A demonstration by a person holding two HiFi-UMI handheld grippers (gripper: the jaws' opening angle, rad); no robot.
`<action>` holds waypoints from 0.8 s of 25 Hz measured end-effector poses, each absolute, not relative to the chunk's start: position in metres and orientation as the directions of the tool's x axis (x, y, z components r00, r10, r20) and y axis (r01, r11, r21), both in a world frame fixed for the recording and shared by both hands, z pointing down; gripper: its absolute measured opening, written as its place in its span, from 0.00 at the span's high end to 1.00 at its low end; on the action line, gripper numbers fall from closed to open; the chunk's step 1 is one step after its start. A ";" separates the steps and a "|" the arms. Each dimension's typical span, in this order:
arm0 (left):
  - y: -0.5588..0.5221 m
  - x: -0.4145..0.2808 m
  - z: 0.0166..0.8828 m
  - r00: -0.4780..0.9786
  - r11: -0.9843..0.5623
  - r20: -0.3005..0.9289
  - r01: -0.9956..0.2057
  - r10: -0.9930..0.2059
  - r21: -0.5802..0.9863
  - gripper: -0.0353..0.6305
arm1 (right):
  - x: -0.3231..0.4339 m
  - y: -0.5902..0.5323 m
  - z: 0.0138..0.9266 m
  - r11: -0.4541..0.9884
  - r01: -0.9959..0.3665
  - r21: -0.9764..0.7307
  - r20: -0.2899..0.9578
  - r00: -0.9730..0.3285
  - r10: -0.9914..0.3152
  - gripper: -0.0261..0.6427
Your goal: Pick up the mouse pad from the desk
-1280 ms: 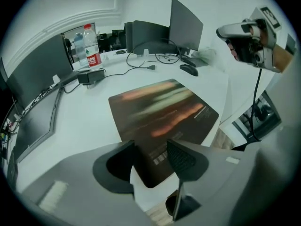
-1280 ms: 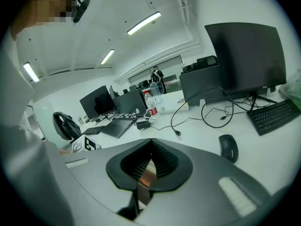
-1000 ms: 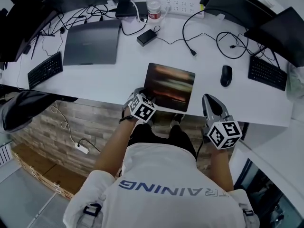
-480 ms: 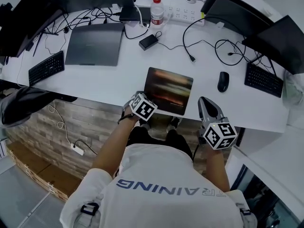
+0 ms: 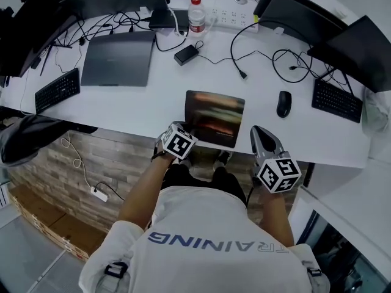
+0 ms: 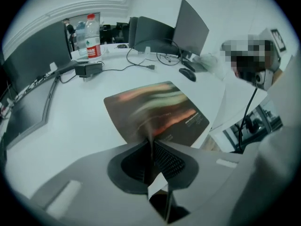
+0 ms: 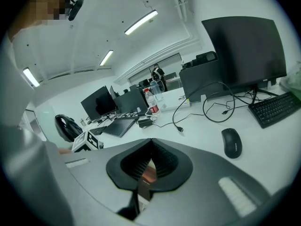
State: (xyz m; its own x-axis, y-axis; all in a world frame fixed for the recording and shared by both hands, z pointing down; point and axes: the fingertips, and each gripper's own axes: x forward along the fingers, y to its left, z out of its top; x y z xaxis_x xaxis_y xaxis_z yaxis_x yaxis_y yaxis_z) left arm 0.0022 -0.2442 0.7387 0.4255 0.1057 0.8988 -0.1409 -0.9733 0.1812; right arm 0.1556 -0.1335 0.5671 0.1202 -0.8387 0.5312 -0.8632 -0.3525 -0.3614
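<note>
Black with orange streaks: what is the flat sheet at the front of the desk?

That is the mouse pad [image 5: 214, 117]. It lies on the white desk [image 5: 153, 105], with its near edge at the desk's front edge, straight ahead of the person.

Does anything have hold of it?

The left gripper [image 6: 151, 142] does. Its own view shows the two jaws pressed together on the pad's near edge, towards the left corner, and the pad rises in a small ridge where they pinch it. The rest of the pad looks flat on the desk.

And the other gripper?

The right gripper [image 7: 151, 144] is just to the right of the pad, at the desk's front edge, and apart from the pad. Its jaws meet tip to tip with nothing clamped between them. The person's arms reach forward from a white shirt, one gripper in each hand.

What lies around the pad?

A black mouse [image 5: 284, 104] sits on the desk near the pad's right side, not touching it. Farther right is a black keyboard [image 5: 336, 101]. Behind the pad, a black power adapter [image 5: 185, 54] trails a cable across the desk. To the left of that lies a closed grey laptop [image 5: 118, 58]. A water bottle [image 5: 197, 16] with a red label stands upright at the back, and dark monitors line the far edge.
</note>
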 end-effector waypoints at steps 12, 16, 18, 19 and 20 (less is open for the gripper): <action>-0.256 0.023 0.689 0.629 -0.944 0.773 -0.206 0.075 0.259 0.90 | 0.159 -0.129 0.570 -0.356 -0.855 -0.376 0.514 0.127 -0.848 0.94; -0.267 0.039 0.654 0.696 -0.951 0.718 -0.201 0.030 0.234 0.90 | 0.162 -0.131 0.560 -0.347 -0.863 -0.367 0.491 0.137 -0.860 0.94; -0.273 0.046 0.635 0.724 -0.952 0.690 -0.201 0.013 0.229 0.90 | 0.165 -0.134 0.551 -0.341 -0.869 -0.359 0.476 0.144 -0.868 0.94; -0.276 0.050 0.625 0.738 -0.952 0.675 -0.204 0.003 0.227 0.90 | 0.167 -0.135 0.546 -0.338 -0.872 -0.355 0.467 0.148 -0.872 0.94; -0.280 0.052 0.615 0.751 -0.952 0.660 -0.208 -0.008 0.224 0.90 | 0.168 -0.137 0.541 -0.334 -0.875 -0.351 0.457 0.151 -0.877 0.94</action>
